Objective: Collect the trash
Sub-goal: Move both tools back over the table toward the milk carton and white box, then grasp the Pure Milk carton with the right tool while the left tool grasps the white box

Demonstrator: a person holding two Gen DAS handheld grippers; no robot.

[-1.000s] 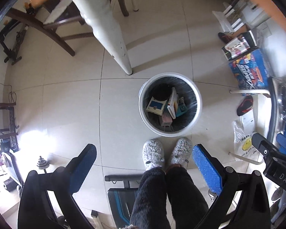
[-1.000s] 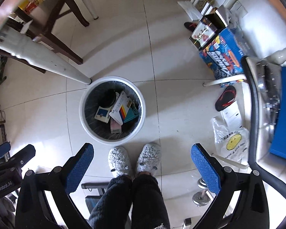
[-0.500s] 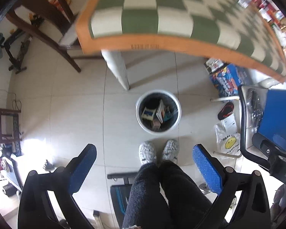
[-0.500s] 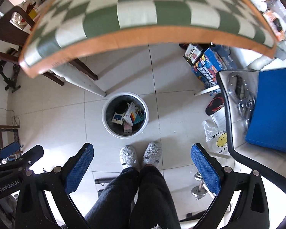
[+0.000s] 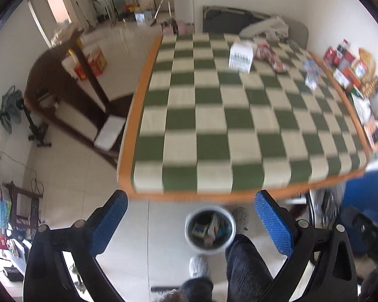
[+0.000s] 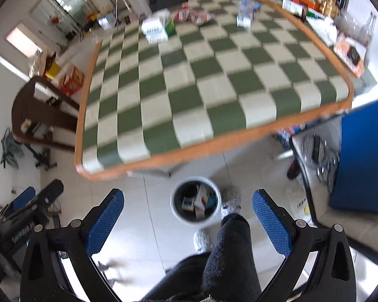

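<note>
A round white trash bin (image 5: pixel 209 229) (image 6: pixel 195 204) stands on the tiled floor in front of the table, with boxes and wrappers inside. The green-and-white checked table (image 5: pixel 239 125) (image 6: pixel 189 83) carries trash at its far end: a white box (image 5: pixel 240 56) (image 6: pixel 155 29), a red wrapper (image 5: pixel 272 55) (image 6: pixel 194 15) and a small blue-white pack (image 5: pixel 311 74) (image 6: pixel 244 16). My left gripper (image 5: pixel 190 224) and right gripper (image 6: pixel 187 220) both hang open and empty above the floor, near the table's front edge.
A person's dark trouser legs and grey slippers (image 6: pixel 230 201) stand beside the bin. A dark wooden chair (image 5: pixel 70 95) is left of the table. Boxes and cans (image 5: pixel 352 68) line a shelf on the right. A blue chair (image 6: pixel 360 156) stands at right.
Both cameras have risen and tilted up from looking straight down at the bin to seeing the whole tabletop. The bin now sits small at the bottom. Both grippers remain open.
</note>
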